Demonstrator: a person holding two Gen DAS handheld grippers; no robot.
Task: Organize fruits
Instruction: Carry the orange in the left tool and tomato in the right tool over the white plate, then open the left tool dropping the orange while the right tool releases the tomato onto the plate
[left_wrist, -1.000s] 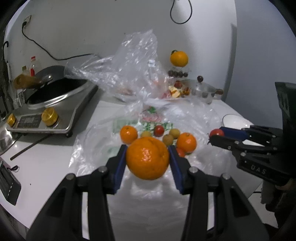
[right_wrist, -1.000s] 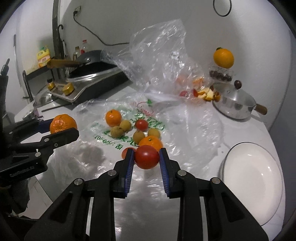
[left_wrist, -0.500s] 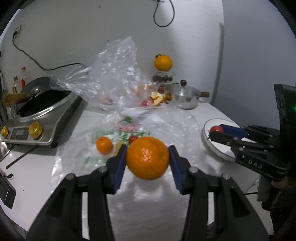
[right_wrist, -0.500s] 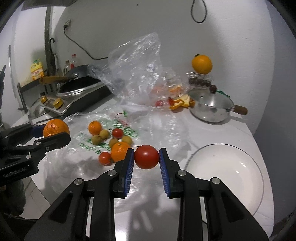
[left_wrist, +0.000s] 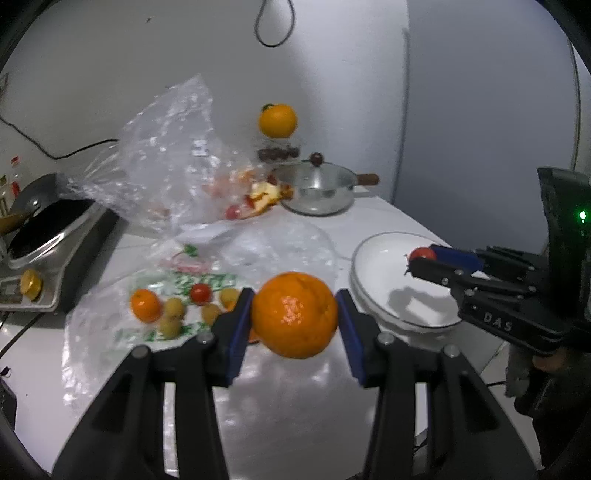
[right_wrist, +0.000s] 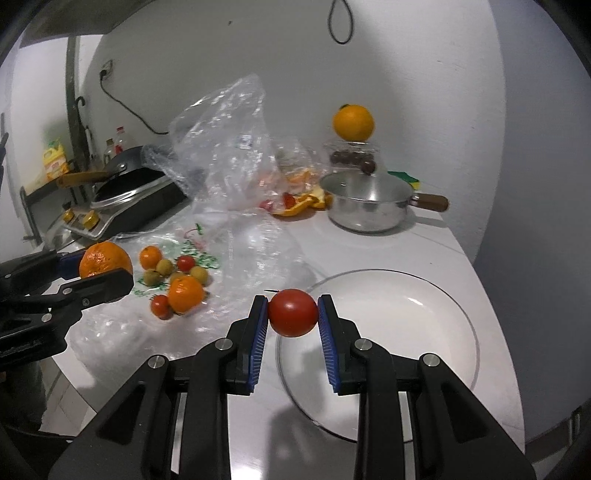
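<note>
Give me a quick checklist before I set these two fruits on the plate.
1. Left gripper clamped on orange: ok.
2. Right gripper clamped on tomato: ok.
3. Plate empty: ok, nothing on it.
4. Tomato over the plate: ok, above its near-left rim.
5. Orange over the plate: not ok, it hangs above the bag, left of the plate.
6. Grippers clear of each other: ok, a gap shows in both views.

White table (right_wrist: 424, 251), plate (right_wrist: 436, 317), pot (right_wrist: 365, 206), plastic bag (right_wrist: 258, 254)
</note>
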